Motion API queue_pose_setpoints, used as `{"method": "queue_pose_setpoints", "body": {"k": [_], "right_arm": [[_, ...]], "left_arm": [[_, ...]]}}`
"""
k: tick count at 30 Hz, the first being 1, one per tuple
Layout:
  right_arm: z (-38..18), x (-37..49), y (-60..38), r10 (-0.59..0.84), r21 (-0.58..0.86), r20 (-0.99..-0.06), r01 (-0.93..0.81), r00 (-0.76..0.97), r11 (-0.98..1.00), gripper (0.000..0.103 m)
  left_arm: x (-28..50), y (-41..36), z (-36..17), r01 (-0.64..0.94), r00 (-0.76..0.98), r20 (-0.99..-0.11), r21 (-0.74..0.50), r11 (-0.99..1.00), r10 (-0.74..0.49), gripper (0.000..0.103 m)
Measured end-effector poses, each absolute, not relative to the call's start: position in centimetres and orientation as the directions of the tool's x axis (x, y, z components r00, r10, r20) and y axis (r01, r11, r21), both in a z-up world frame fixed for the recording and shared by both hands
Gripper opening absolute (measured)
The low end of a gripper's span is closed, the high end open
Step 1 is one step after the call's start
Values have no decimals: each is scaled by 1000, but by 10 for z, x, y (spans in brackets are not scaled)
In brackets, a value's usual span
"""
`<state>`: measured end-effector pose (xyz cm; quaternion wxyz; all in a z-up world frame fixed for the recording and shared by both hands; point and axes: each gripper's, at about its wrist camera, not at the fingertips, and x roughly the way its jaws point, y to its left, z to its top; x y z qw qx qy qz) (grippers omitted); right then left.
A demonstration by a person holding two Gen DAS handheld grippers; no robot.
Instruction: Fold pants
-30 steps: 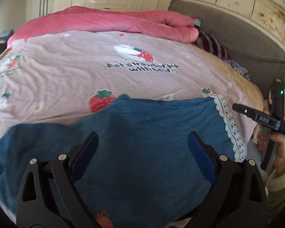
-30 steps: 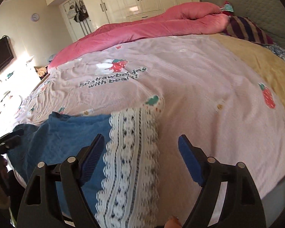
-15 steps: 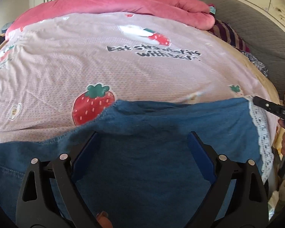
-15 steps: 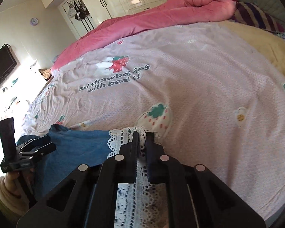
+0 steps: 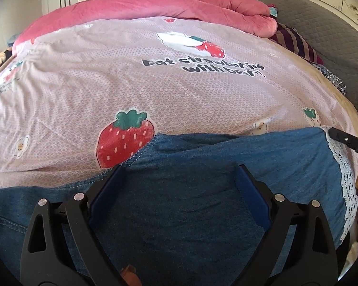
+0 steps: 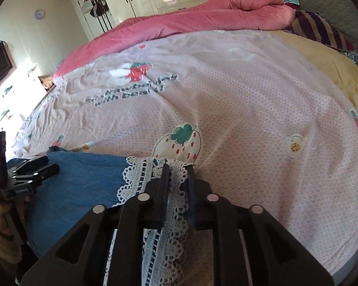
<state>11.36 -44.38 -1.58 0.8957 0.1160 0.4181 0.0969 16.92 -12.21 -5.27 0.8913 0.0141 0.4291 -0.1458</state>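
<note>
Blue pants (image 5: 191,190) lie on the bed (image 5: 155,90). Right claw (image 6: 177,169) has just been opening, lace hem (image 6: 176,205) between. Left claw (image 5: 179,181) gapes wide, empty.

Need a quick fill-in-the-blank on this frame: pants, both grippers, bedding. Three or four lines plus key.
1. The right gripper has white ____ trim between its fingers.
2. The left gripper hangs with its jaws ____ over the blue denim pants.
3. The pants lie on a pink bedspread printed with ____.
4. Behind the bedspread is a bunched ____ comforter.

Missing words: lace; open; strawberries; pink
</note>
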Motion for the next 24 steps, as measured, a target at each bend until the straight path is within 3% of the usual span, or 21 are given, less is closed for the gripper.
{"method": "queue_pose_setpoints", "body": {"k": [2, 7, 24], "right_arm": [[-9, 104, -446, 282, 302, -712, -83, 643, 950, 48], [2, 81, -443, 284, 285, -703, -108, 652, 952, 53], [34, 37, -429, 299, 255, -677, -166, 673, 953, 87]], "left_arm": [[167, -122, -49, 271, 594, -766, -98, 958, -246, 90], [154, -120, -34, 270, 615, -743, -116, 956, -264, 93], [99, -128, 13, 301, 675, -680, -102, 948, -288, 93]]}}
